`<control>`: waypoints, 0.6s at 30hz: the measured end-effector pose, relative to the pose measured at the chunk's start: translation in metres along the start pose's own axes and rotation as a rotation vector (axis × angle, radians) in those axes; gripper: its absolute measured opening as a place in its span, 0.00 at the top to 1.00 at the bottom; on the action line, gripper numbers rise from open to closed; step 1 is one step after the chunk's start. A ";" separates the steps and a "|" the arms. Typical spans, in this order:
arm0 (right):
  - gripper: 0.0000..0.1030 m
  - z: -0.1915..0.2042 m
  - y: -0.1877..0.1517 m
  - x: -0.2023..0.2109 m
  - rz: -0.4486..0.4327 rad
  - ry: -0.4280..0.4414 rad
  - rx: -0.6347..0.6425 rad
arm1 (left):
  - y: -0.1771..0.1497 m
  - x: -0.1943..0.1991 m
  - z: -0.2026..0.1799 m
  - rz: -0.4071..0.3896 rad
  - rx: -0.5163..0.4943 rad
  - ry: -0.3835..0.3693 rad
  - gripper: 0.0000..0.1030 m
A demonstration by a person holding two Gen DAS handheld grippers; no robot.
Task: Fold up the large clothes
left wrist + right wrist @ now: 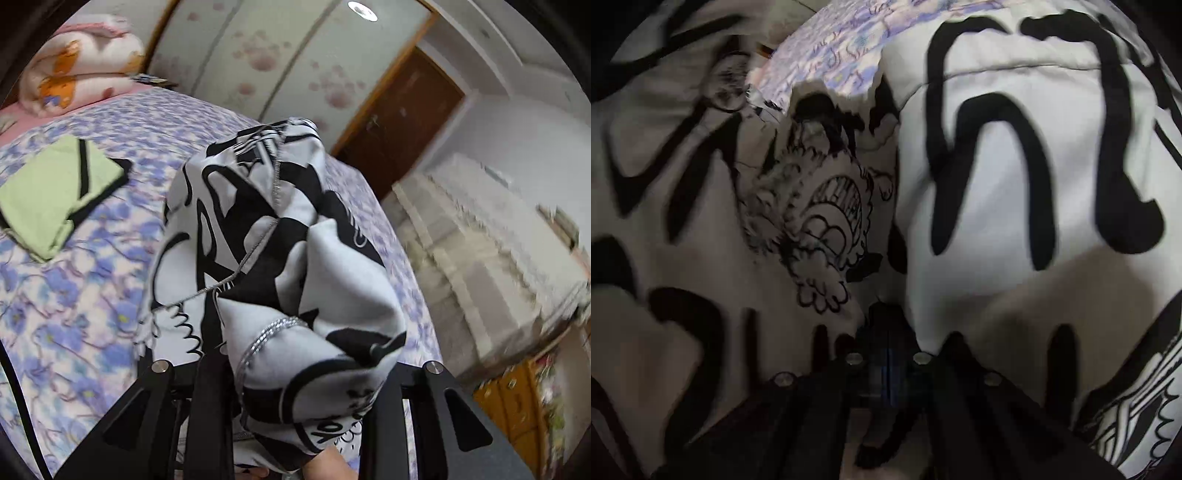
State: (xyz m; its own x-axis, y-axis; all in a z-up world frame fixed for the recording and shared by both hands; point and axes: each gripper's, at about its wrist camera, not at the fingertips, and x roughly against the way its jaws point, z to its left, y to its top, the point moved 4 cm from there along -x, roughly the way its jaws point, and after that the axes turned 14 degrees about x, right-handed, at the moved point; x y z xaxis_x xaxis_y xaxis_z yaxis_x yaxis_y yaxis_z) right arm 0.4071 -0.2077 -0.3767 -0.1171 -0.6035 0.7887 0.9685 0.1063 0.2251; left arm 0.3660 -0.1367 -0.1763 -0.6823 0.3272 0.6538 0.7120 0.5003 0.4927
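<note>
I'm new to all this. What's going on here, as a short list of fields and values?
place: bed with purple flowered sheet
garment in work: black-and-white printed garment, bunched and lifted above the bed
left gripper: garment bunched between its fingers; grip itself hidden by cloth
right gripper: shut on the garment, cloth filling its view
already folded: green garment lying flat on the bed
also on bed: rolled blanket at the far end
background: brown door
</note>
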 end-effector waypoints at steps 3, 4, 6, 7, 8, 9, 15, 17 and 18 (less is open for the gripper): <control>1.00 -0.015 0.000 0.016 -0.025 0.054 0.000 | -0.026 -0.023 -0.023 0.042 -0.067 0.036 0.76; 1.00 -0.020 0.000 0.021 -0.026 0.074 -0.001 | -0.035 -0.029 -0.031 0.052 -0.100 0.056 0.76; 1.00 -0.031 0.001 0.029 -0.023 0.104 -0.004 | -0.054 -0.039 -0.049 0.055 -0.174 0.094 0.76; 1.00 -0.039 -0.002 0.035 -0.019 0.124 -0.010 | -0.060 -0.039 -0.054 0.057 -0.199 0.100 0.75; 1.00 -0.046 -0.003 0.040 -0.017 0.133 -0.016 | -0.066 -0.043 -0.059 0.066 -0.220 0.109 0.75; 1.00 -0.054 -0.006 0.047 -0.023 0.143 -0.025 | -0.073 -0.049 -0.065 0.079 -0.245 0.126 0.75; 1.00 -0.116 -0.031 0.096 0.016 0.055 -0.033 | -0.110 -0.068 -0.095 0.162 -0.286 0.061 0.64; 1.00 -0.132 -0.041 0.108 0.035 0.064 -0.034 | -0.120 -0.071 -0.104 0.179 -0.285 0.032 0.62; 1.00 -0.137 -0.044 0.113 0.039 0.075 -0.039 | -0.126 -0.073 -0.108 0.195 -0.284 0.021 0.59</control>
State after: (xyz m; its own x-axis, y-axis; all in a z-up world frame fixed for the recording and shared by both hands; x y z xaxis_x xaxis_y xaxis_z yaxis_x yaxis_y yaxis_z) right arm 0.3816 -0.3891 -0.3760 -0.0641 -0.6572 0.7509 0.9800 0.1007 0.1717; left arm 0.3444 -0.3106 -0.2239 -0.5270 0.3765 0.7619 0.8487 0.1856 0.4953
